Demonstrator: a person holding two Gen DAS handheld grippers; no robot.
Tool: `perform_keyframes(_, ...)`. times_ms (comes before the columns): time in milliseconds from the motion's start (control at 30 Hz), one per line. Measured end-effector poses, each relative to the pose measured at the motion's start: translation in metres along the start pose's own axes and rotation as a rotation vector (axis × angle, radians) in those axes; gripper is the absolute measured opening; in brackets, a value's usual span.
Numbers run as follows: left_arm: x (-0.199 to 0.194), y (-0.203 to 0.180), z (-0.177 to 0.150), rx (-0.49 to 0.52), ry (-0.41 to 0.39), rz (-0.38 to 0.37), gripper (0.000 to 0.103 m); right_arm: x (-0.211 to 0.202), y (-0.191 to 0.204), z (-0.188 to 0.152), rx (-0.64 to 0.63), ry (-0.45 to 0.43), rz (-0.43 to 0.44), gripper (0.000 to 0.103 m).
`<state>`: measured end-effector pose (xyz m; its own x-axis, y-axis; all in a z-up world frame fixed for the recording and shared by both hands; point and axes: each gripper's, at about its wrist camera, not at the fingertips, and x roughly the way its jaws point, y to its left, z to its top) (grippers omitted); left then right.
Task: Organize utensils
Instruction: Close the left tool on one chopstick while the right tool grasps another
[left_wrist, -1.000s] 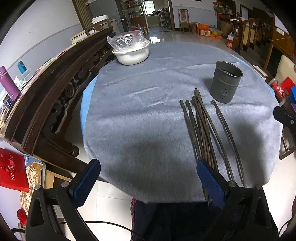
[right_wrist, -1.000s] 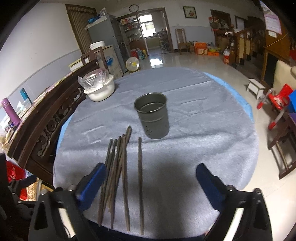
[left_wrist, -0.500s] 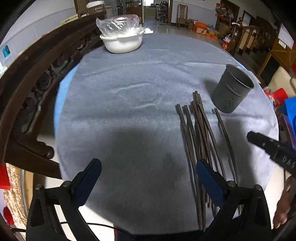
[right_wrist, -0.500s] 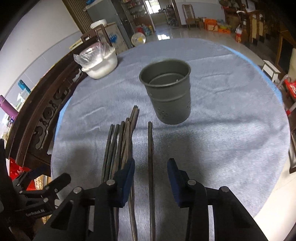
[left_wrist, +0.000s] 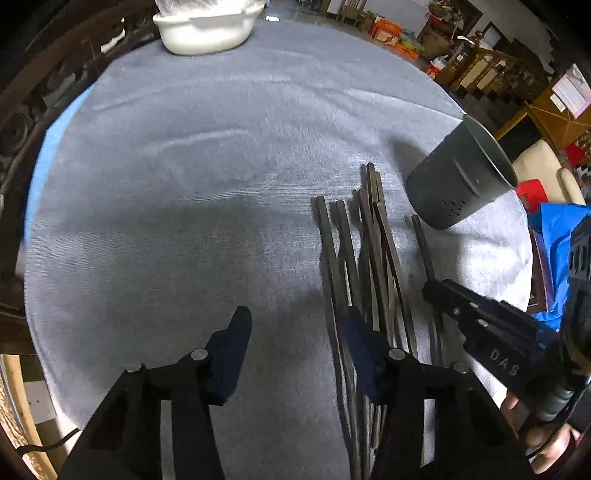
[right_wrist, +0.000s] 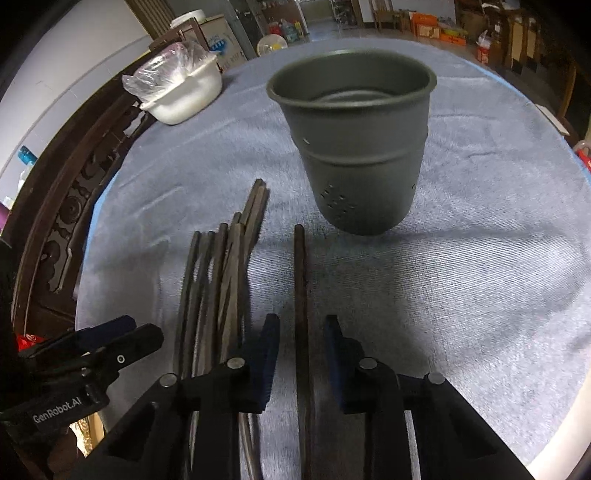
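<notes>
Several dark chopsticks (left_wrist: 369, 258) lie in a loose bundle (right_wrist: 221, 277) on the grey cloth, and one single chopstick (right_wrist: 301, 280) lies apart to their right. A grey metal holder cup (right_wrist: 354, 147) stands upright just beyond them (left_wrist: 458, 177). My right gripper (right_wrist: 301, 332) points down and straddles the single chopstick; its jaws are closing, with gaps on both sides. My left gripper (left_wrist: 295, 328) hangs at the bundle's left edge. Its jaws are closing over bare cloth, and its right finger (left_wrist: 356, 336) lies over the leftmost stick. Each gripper shows in the other's view (left_wrist: 439, 291) (right_wrist: 140, 332).
A white bowl (right_wrist: 181, 96) with a plastic bag over it stands at the far left of the round table (left_wrist: 147, 147). A carved dark wooden frame (right_wrist: 74, 192) runs along the table's left side. A person's fingers (left_wrist: 546, 446) hold the right gripper's handle.
Both grippers have come down and closer to the chopsticks, and both pairs of jaws have narrowed. The right gripper now straddles the single chopstick.
</notes>
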<state>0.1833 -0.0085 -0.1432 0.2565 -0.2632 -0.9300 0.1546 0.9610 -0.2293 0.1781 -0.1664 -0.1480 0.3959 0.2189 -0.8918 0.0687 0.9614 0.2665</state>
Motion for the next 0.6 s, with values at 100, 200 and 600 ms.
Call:
perform_keyframes(100,0.005,-0.002,0.007,-0.007,0.013,-0.03,0.053,0.007,-0.001,0.003,0.012,0.009,0.004,0.027)
perform_keyframes(200,0.01,-0.004,0.017,-0.014,0.026,-0.049,0.053,0.009,0.0,0.009,0.01,0.006,0.002,0.027)
perform_keyframes(600,0.042,-0.008,0.046,-0.046,0.1,-0.14,0.029,0.016,0.004,0.021,-0.004,0.002,-0.015,0.023)
